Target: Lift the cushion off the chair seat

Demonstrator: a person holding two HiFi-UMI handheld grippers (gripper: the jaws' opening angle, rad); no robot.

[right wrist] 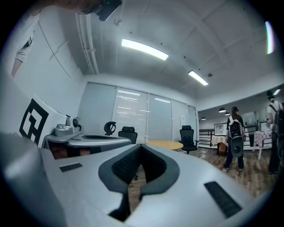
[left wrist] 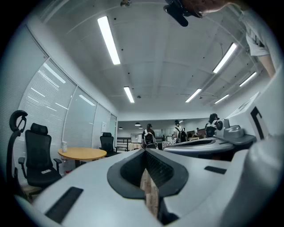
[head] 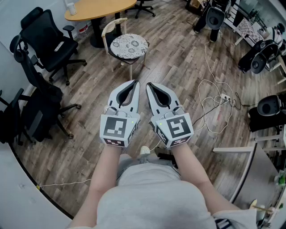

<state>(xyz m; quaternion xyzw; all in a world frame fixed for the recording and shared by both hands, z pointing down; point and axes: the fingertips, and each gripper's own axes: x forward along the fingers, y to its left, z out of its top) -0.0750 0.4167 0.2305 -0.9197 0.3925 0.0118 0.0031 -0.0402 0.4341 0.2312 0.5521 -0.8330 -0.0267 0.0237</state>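
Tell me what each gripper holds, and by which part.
Nothing: left gripper and right gripper are shut and empty; the cushion lies on the chair.

The wood-plank floor (head: 178,67) carried a small wooden chair (head: 108,32), and a round patterned cushion (head: 128,46) lay flat on its seat. Just behind stood a round table (head: 100,8) with a white container (head: 71,8) on it. Black office chairs (head: 50,45) stood at the left. A white cable (head: 206,58) and a power strip (head: 225,97) lay on the boards at the right.
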